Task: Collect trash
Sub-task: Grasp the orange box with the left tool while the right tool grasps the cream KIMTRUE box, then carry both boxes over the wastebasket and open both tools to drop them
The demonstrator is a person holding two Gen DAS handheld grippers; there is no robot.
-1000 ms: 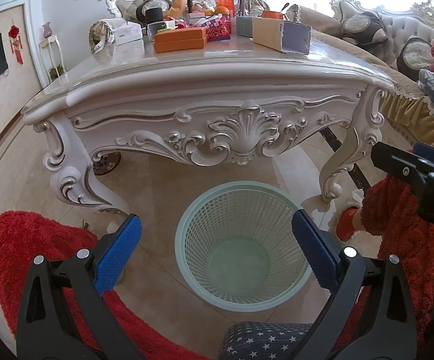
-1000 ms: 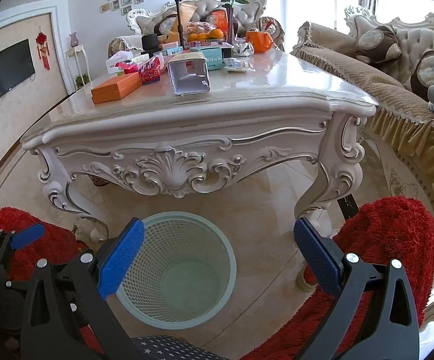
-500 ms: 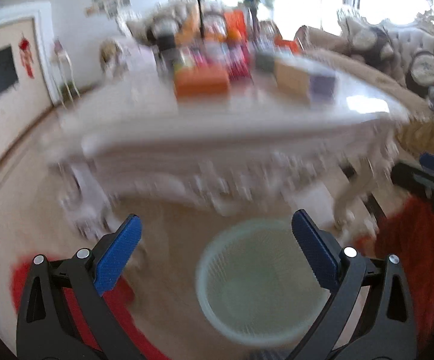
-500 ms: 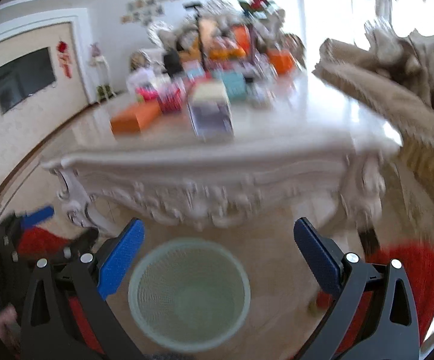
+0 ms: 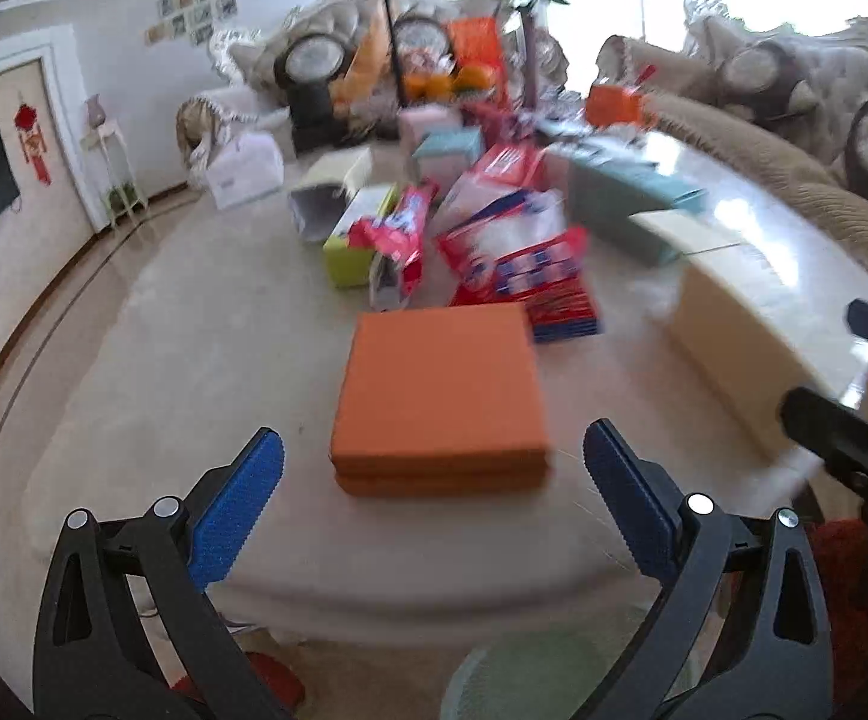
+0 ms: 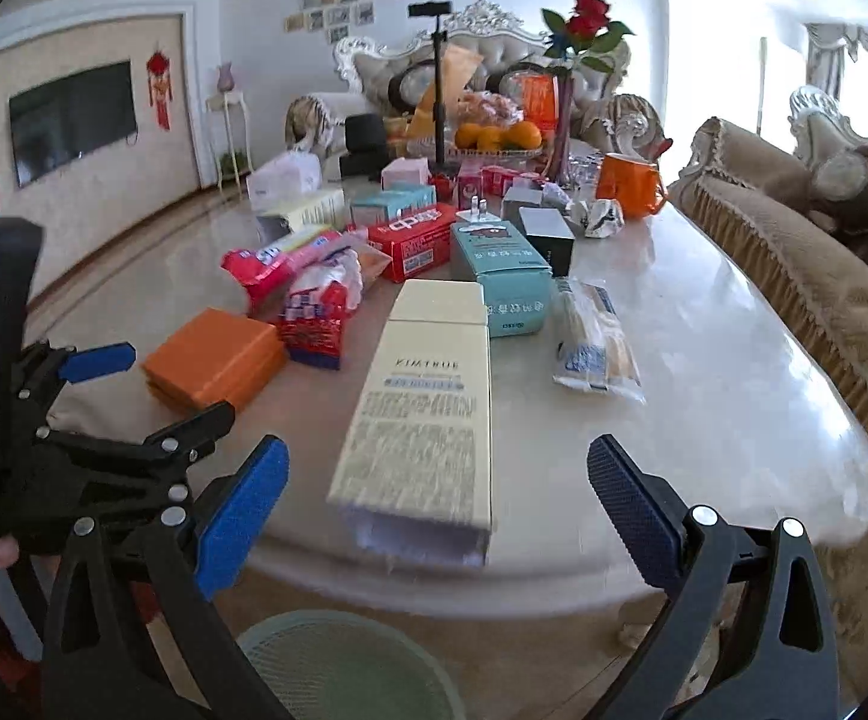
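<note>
**Both grippers are now raised over the cluttered desk**

A marble-topped desk (image 6: 733, 360) in a living room is carrying many boxes and wrappers, with sofas standing around it. The left gripper (image 5: 434, 492) is hovering level above the near edge, its fingers (image 5: 236, 504) spread wide and released, holding nothing. Just ahead of them an orange box (image 5: 439, 390) is lying flat on the desk. The right gripper (image 6: 436, 504) is hovering the same way, its fingers (image 6: 242, 516) also released and empty, and a long cream box (image 6: 428, 414) is lying between them at the desk edge. A clear snack wrapper (image 6: 592, 336) is lying to the right of this box. The green basket (image 6: 344, 666) is standing on the floor below the edge.

One second ago both cameras were looking low at the carved desk front and down into the basket; now they are looking over the desk top, and the basket is showing only at the bottom.
</note>
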